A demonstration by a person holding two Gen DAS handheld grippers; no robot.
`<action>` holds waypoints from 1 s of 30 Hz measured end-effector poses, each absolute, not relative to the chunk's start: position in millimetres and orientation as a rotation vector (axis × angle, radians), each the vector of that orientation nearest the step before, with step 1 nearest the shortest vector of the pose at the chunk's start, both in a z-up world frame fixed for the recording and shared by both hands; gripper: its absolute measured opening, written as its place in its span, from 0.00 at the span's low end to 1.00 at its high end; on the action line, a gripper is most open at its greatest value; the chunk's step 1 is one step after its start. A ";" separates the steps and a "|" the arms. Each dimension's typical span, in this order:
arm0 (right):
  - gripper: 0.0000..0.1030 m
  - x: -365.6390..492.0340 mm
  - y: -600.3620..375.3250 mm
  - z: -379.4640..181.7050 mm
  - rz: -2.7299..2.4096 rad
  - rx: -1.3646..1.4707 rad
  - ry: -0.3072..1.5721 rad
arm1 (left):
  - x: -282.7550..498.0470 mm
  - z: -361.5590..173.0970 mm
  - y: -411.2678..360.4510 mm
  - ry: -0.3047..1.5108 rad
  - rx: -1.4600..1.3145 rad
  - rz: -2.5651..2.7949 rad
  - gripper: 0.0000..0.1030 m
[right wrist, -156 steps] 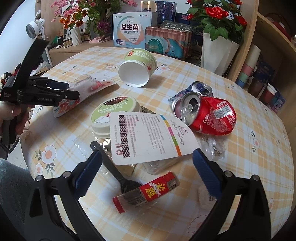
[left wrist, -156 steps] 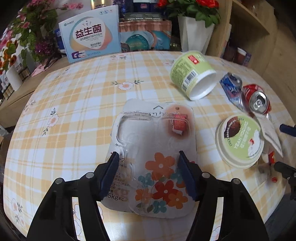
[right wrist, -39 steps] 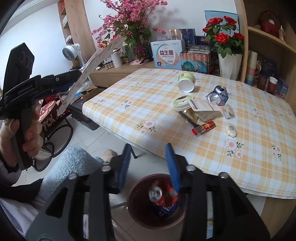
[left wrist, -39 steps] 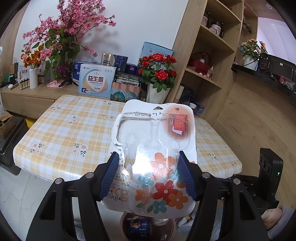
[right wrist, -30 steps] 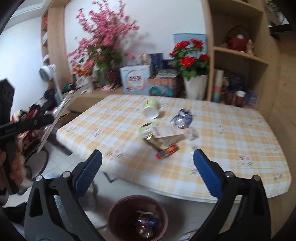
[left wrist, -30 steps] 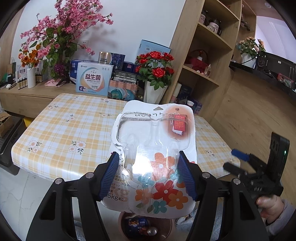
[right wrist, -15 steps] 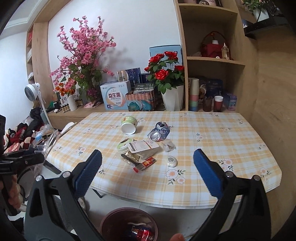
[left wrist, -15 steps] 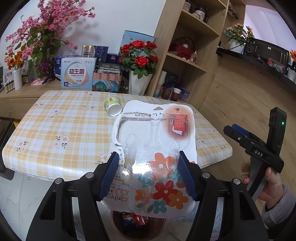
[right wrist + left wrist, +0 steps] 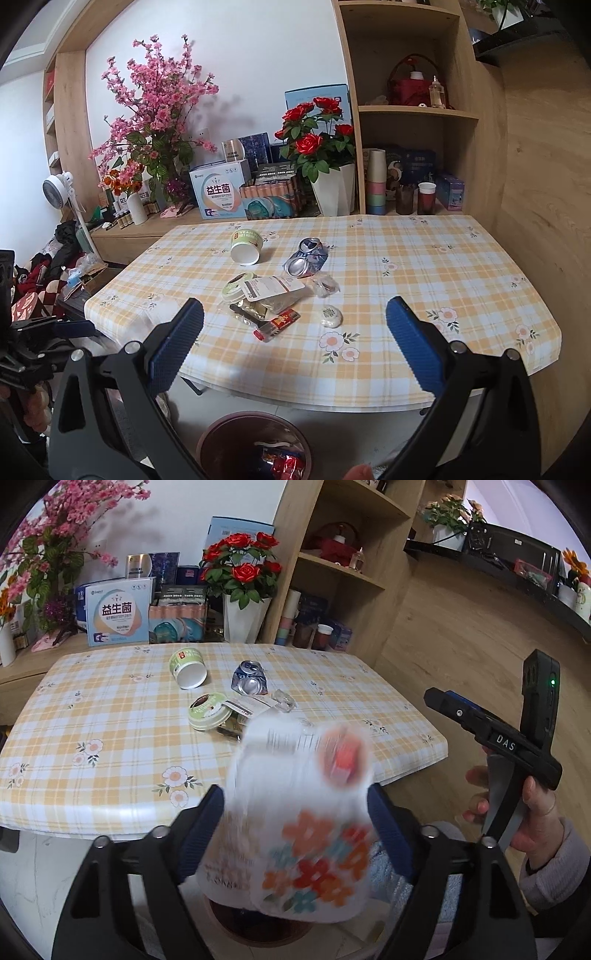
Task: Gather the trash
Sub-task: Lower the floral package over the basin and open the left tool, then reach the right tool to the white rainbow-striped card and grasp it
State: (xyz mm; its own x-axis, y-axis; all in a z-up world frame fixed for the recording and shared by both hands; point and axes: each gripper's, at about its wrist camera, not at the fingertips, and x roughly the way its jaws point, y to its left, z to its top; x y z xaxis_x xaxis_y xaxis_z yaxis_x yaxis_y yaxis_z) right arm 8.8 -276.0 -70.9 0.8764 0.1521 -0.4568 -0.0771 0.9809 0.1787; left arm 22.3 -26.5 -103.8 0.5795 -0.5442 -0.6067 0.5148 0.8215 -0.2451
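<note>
Trash collection looks partly done, judging by how things lie. The left tool has just been opening its jaws, and the flowered blister pack sits blurred between them, apparently slipping free rather than pinched, right above the brown waste bin on the floor. In the right wrist view that waste bin already holds some crumpled red wrappers and scraps, so at least a few pieces have gone in.

The right tool has its jaws spread wide with nothing between them, pointing over the near edge of the worktop toward the remaining litter. Left there, near the middle of the checked cloth: a green paper cup on its side, a crushed can, a round green lid with a printed card lying partly over it, a gold foil wrapper, a red lighter, a crumpled clear wrapper and a small white lump that I cannot identify.

By my reckoning the blister pack is about finished with, and most of the job remains: some eight pieces still to carry over to the bin. The empty right tool seems best placed for the next pick.
</note>
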 end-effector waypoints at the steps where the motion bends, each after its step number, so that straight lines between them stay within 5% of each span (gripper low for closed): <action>1: 0.95 9.2 -276.0 -71.6 0.118 0.155 0.492 | 22.0 -103.7 -25.9 0.717 -0.041 -0.607 0.86; 10: 0.95 12.8 -275.0 -73.1 0.105 0.146 0.500 | 31.2 -91.6 6.1 0.650 -0.052 -0.440 0.94; 30: 0.95 32.4 -273.9 -89.7 0.077 0.161 0.561 | 56.0 -92.7 71.9 0.606 -0.120 -0.127 0.94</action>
State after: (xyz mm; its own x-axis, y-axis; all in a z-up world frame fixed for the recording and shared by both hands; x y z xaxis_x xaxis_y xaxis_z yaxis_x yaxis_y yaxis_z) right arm 32.4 -273.9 -89.7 0.8445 0.1160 -0.5228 -0.0285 0.9846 0.1725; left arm 56.0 71.9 -92.7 0.8145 -0.1540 -0.5593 0.0834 0.9852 -0.1499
